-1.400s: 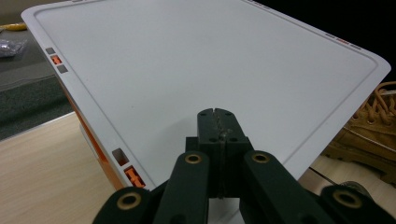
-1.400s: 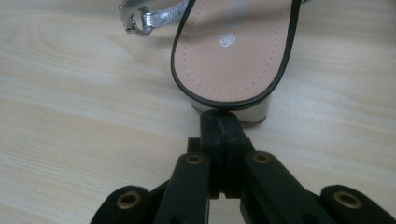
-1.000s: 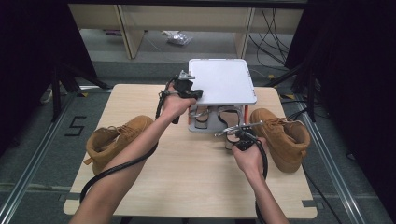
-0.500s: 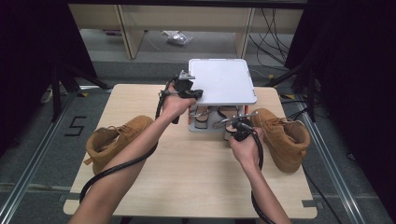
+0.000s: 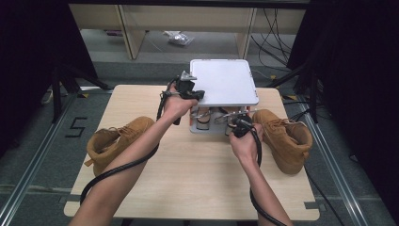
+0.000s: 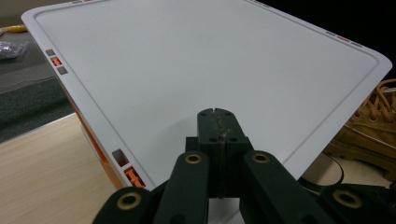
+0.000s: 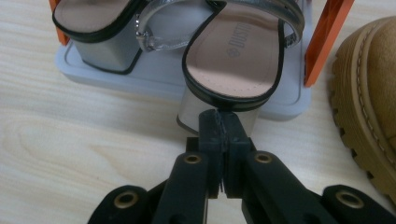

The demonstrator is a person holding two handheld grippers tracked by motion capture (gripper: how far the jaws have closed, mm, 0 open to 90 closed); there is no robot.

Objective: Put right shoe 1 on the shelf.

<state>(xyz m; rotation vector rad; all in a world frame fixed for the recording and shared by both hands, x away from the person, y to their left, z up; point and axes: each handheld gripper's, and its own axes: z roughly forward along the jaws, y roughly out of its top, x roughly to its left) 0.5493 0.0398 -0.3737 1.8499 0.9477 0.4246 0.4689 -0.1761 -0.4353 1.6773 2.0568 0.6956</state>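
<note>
A small rack has a white top plate (image 5: 226, 82) (image 6: 210, 60) and a grey bottom tray (image 7: 154, 84) joined by orange posts (image 7: 322, 37). Two silver block-heel sandals stand on the tray. The right sandal (image 7: 233, 51) has its heel hanging over the tray's front edge. My right gripper (image 5: 234, 123) (image 7: 219, 116) is shut, and its tips touch that heel. My left gripper (image 5: 197, 94) (image 6: 217, 114) is shut with nothing in it, and it sits over the near left part of the top plate. The left sandal (image 7: 93, 14) lies further in.
A tan boot (image 5: 284, 136) (image 7: 369, 93) stands right of the rack, close to my right gripper. A second tan boot (image 5: 117, 141) lies at the table's left. The wooden table (image 5: 188, 179) is bare in front. Cables trail from both grippers.
My right gripper has moved forward to the rack's front and reached the sandal's heel. The left gripper has stayed at the top plate.
</note>
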